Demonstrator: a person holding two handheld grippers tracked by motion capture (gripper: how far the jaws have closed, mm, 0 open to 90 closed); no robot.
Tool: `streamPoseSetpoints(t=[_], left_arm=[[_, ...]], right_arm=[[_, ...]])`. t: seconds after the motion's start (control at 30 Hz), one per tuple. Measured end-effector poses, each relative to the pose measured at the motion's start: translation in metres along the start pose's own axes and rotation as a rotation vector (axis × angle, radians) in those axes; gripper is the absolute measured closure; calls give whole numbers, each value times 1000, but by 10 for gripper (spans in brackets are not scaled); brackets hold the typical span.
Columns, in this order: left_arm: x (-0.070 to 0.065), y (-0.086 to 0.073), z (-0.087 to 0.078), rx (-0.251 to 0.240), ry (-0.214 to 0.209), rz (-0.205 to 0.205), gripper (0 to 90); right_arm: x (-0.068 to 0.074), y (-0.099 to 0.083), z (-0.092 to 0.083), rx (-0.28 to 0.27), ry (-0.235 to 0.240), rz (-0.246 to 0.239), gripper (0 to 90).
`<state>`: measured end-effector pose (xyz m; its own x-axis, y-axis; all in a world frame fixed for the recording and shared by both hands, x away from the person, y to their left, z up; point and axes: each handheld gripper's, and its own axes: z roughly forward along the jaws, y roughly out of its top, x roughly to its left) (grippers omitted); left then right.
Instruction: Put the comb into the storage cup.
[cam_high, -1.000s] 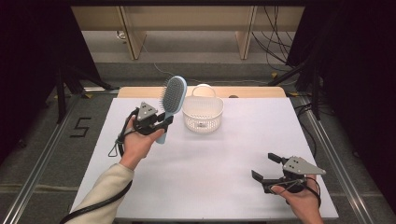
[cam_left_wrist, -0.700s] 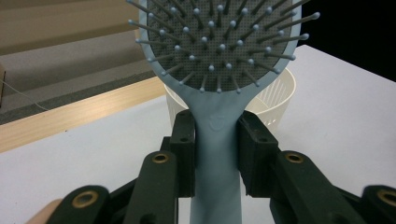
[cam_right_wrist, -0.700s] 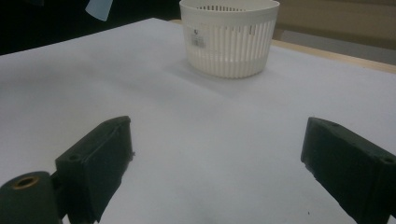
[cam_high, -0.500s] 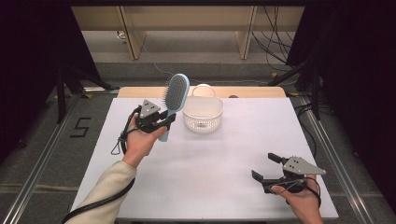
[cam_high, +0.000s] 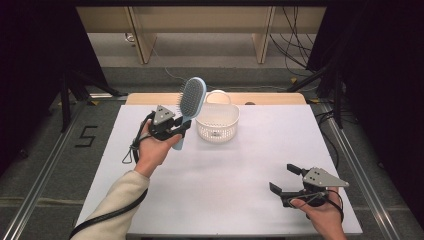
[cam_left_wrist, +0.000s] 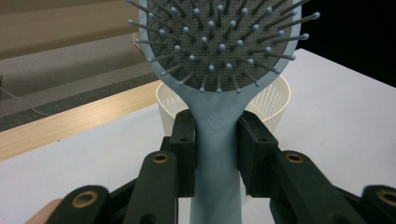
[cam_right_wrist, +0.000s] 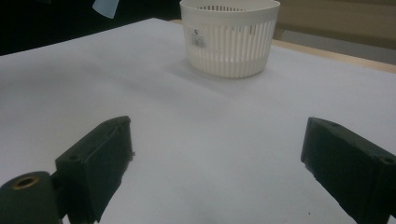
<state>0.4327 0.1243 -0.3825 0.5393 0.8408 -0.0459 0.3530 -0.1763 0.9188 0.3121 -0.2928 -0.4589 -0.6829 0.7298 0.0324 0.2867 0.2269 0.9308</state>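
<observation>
Pale-blue plastic paddle hairbrush sat clamped in your left gripper; one white slatted basket, label unreadable; your right gripper gaped wide, empty.

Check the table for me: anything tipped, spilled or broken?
Nothing stands out. The white basket stands upright on the table, the left gripper grips the hairbrush by its handle, and the right gripper hangs open.

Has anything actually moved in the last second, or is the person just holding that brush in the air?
Barely anything. The left gripper, shut on the handle of the light blue paddle hairbrush, has carried it slightly right, toward the white slotted plastic basket; the brush remains raised and tilted, bristles facing the person. Unchanged: the right gripper stays open low over the white table, and the basket has not shifted.
</observation>
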Motion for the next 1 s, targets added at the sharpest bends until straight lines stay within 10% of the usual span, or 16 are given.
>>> streamPoseSetpoints(t=[1.0], left_arm=[[-6,9,11,-2,0,27,699]], right_arm=[[0,0,0,2,2,1,97]])
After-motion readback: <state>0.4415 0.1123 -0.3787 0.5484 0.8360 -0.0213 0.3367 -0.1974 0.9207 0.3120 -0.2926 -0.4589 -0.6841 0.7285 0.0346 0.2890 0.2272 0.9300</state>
